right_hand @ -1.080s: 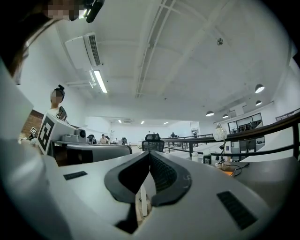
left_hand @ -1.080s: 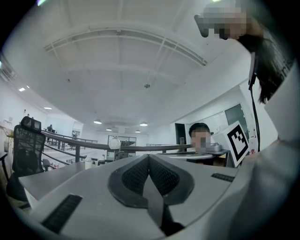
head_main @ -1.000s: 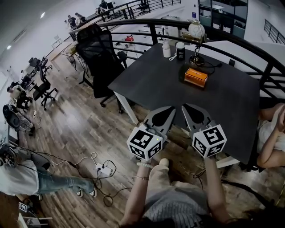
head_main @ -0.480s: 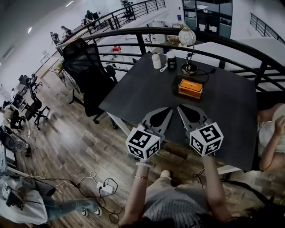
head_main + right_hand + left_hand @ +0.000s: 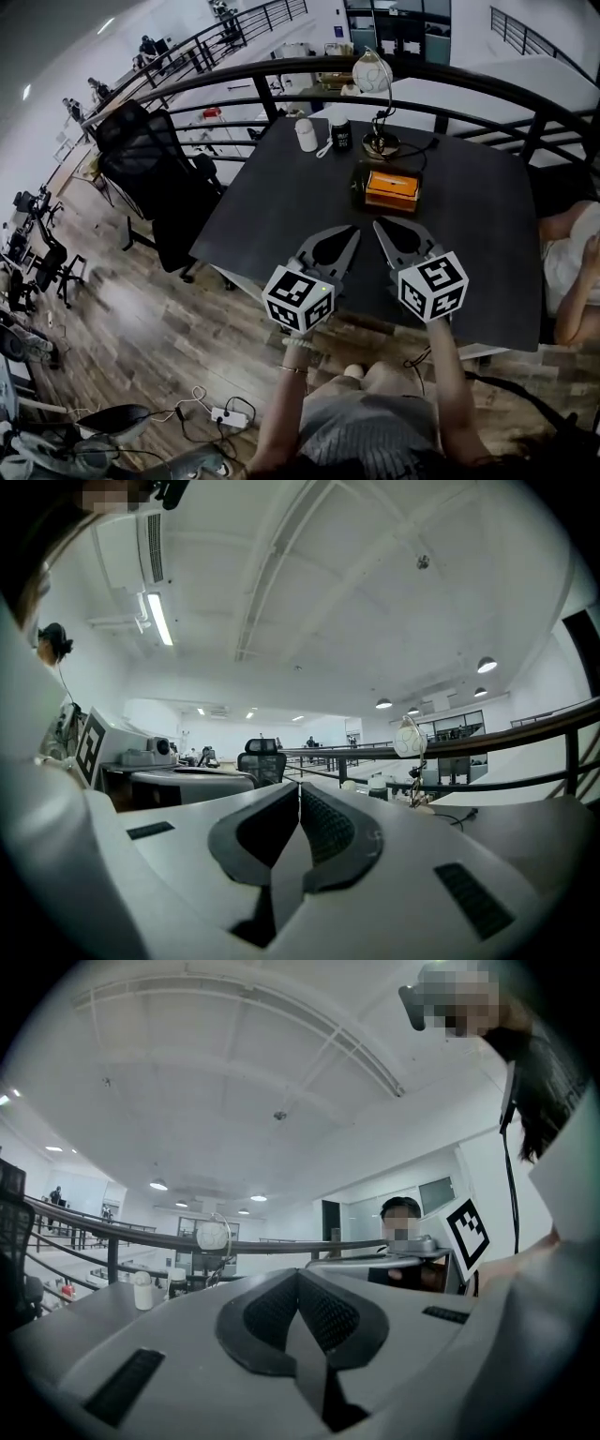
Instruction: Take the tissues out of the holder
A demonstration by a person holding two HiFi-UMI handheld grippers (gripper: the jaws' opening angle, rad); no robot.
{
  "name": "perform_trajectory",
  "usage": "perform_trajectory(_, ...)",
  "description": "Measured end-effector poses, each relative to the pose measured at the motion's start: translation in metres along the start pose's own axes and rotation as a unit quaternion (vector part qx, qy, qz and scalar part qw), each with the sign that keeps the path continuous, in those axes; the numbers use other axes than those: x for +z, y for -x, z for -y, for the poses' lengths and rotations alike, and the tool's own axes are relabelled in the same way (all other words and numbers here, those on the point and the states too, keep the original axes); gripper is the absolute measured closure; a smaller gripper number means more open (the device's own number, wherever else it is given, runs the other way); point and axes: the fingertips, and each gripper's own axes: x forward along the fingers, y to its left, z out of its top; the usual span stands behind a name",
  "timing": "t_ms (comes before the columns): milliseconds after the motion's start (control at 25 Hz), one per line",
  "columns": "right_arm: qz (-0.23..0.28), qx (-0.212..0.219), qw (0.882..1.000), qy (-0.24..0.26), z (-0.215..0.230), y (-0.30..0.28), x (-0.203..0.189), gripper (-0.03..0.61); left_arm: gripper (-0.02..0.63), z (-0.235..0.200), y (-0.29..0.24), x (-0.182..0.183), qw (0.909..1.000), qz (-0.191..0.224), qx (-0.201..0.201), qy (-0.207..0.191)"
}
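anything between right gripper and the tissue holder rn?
Nothing. In the head view, only bare dark table top lies between the right gripper and the orange tissue holder.

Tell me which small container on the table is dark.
The jar beside the lamp, dark with a pale lid; the bottle left of it is all white.

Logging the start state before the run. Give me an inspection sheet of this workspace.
Surface: dark table, things only at its far end.
Job's things: orange tissue holder, untouched, beside the lamp base.
Clutter: globe lamp, white bottle, dark jar.
Grippers: left gripper and right gripper shut, empty, at the near edge.
Cables: lead by the lamp; power strip on the floor.
Surroundings: office chair, railing, a person's arm.
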Motion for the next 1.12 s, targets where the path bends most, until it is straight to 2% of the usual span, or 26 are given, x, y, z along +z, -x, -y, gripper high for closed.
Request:
perform_trajectory(360, -0.032, -0.006, 0.999, -0.014, 0.044, -0.028, -0.01, 0.563, 0.606, -0.028, -0.044, -0.011, 0.9994, -0.008, -0.023, 0.024)
perform_trajectory(680, -0.063, 0.021, 0.998, -0.008, 0.098, -0.068, -0.013, 0.542, 0.606, -0.059, -0.101, -0.021, 0.9988, -0.022, -0.02, 0.038)
perform_trajectory(760, -0.08, 0.03, 0.996, -0.008, 0.112, -0.076, -0.022, 0.497, 0.606, -0.066, -0.113, -0.029, 0.9985, -0.03, -0.017, 0.042)
perform_trajectory(960, -0.136, 0.039, 0.99, 0.011, 0.145, -0.098, -0.046, 0.479, 0.606, -0.087, -0.136, -0.048, 0.9965, -0.058, -0.015, 0.059)
perform_trajectory(1120, -0.187, 0.06, 0.98, 0.033, 0.167, -0.121, -0.064, 0.471, 0.606, -0.105, -0.15, -0.065, 0.9936, -0.08, -0.021, 0.077)
